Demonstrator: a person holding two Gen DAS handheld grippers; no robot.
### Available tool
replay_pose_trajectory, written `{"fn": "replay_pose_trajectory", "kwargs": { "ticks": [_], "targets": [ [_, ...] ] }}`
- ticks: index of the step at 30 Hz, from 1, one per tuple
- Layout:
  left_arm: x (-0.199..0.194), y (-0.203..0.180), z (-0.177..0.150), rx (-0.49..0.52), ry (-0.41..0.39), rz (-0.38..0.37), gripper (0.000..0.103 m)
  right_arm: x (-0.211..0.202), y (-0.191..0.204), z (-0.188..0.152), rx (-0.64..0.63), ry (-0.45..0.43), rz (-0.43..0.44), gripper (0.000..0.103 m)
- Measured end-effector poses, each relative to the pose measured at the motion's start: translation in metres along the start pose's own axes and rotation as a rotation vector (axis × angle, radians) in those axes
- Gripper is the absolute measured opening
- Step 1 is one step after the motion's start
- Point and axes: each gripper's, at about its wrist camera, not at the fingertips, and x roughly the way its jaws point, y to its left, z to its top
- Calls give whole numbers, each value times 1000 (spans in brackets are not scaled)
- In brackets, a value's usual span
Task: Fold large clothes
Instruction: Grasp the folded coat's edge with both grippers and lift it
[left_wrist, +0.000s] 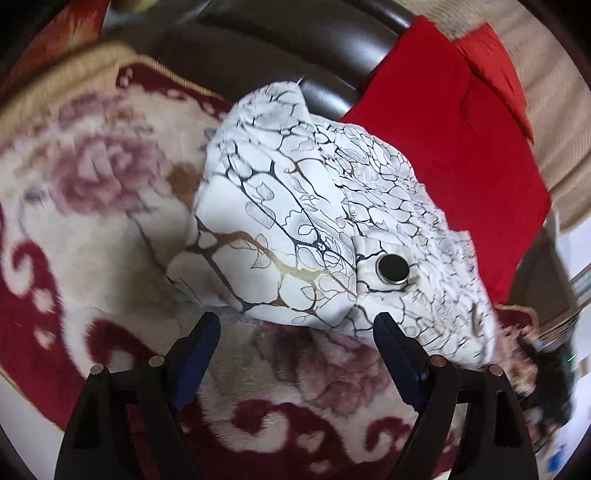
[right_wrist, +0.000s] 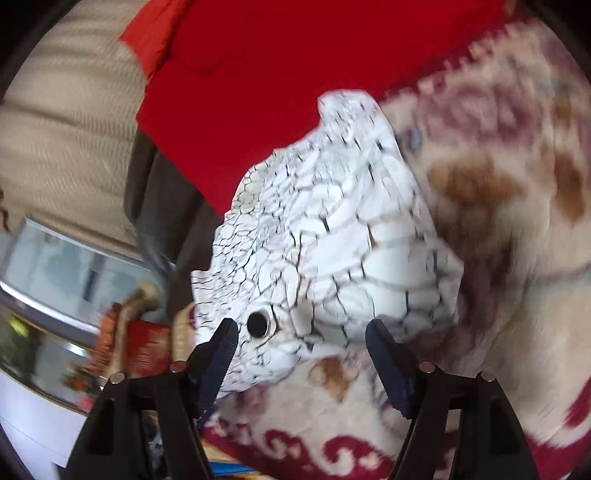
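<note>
**Both grippers poised at the folded white garment**

The left gripper (left_wrist: 297, 326) has its jaws spread, empty, just short of the white crackle-print garment (left_wrist: 317, 229). The right gripper (right_wrist: 301, 334) is likewise parted, holding nothing. The garment lies bundled on a floral blanket (left_wrist: 92, 206), a black button (left_wrist: 392, 269) showing. Beyond, red cloth (left_wrist: 450, 140).

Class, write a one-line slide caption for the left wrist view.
Left gripper, jaws open, poised before a folded white crackle-print garment with a black button, lying on a floral blanket.
</note>
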Motion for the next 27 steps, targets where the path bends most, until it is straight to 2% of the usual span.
{"fn": "replay_pose_trajectory", "kwargs": {
  "ticks": [6, 13, 16, 21, 24, 27],
  "targets": [
    [27, 17, 8, -191, 59, -157, 86, 18, -26, -7, 164, 69, 80, 77],
    [42, 27, 20, -364, -8, -227, 85, 39, -41, 0, 244, 80, 72, 76],
    [45, 18, 22, -376, -63, -235, 84, 38, -46, 7, 266, 27, 98, 76],
    [47, -1, 31, -332, -122, -237, 84, 40, -46, 21, 282, -55, 144, 77],
    [44, 3, 28, -313, -107, -217, 84, 42, -34, 23, 210, -89, 126, 77],
    [53, 9, 30, -337, -70, -209, 84, 43, -31, 23, 190, -66, 123, 77]
  ]
}}
